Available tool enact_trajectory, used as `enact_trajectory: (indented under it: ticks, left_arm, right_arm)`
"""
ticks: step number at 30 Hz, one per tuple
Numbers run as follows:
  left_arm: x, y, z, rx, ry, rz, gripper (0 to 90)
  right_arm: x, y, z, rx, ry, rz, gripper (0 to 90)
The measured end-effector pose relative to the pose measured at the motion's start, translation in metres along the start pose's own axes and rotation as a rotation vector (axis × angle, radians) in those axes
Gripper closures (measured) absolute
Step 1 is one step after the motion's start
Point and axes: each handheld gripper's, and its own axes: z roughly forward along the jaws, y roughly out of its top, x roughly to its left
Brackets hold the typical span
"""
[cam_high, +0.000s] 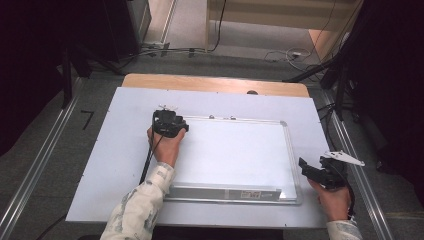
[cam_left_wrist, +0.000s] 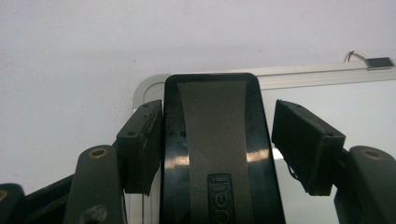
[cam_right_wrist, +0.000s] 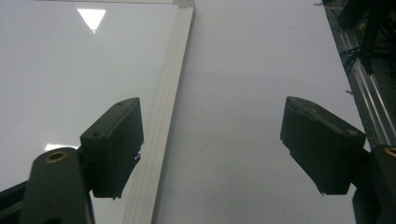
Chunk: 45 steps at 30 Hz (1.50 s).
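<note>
While the person leans over the table (cam_high: 100, 165), the left gripper (cam_high: 169, 123) hangs over the top left corner of the whiteboard (cam_high: 235, 155). A black eraser (cam_left_wrist: 217, 149) stands between its jaws; the left pad (cam_left_wrist: 140, 144) sits against the eraser's side, while the right pad (cam_left_wrist: 306, 144) stands clear of it, so the grip is loose. Over at the right, the right gripper (cam_high: 312, 170) hovers just past the whiteboard's right frame, jaws spread wide with nothing between them.

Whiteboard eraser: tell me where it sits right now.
The eraser lies on the whiteboard's far left corner, between the left gripper's jaws, with a gap at one pad.
</note>
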Motion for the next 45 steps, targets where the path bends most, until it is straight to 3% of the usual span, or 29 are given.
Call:
enact_trajectory:
  ticks: [13, 20, 36, 45]
  left_arm:
    - [0.005, -0.002, -0.040, -0.085, -0.092, -0.009, 31.1]
    - [0.016, -0.010, -0.060, -0.116, -0.110, -0.008, 29.6]
    - [0.042, -0.034, -0.088, -0.143, -0.144, -0.010, 25.8]
    - [0.065, -0.055, -0.095, -0.117, -0.143, -0.024, 25.7]
  right_arm:
    - [0.000, -0.001, -0.001, 0.003, -0.003, 0.005, 19.9]
    - [-0.001, -0.001, -0.001, 0.003, -0.002, 0.002, 19.9]
    - [-0.001, -0.002, -0.002, 0.004, -0.004, 0.002, 19.9]
    - [-0.002, -0.003, -0.003, 0.005, -0.001, 0.005, 19.8]
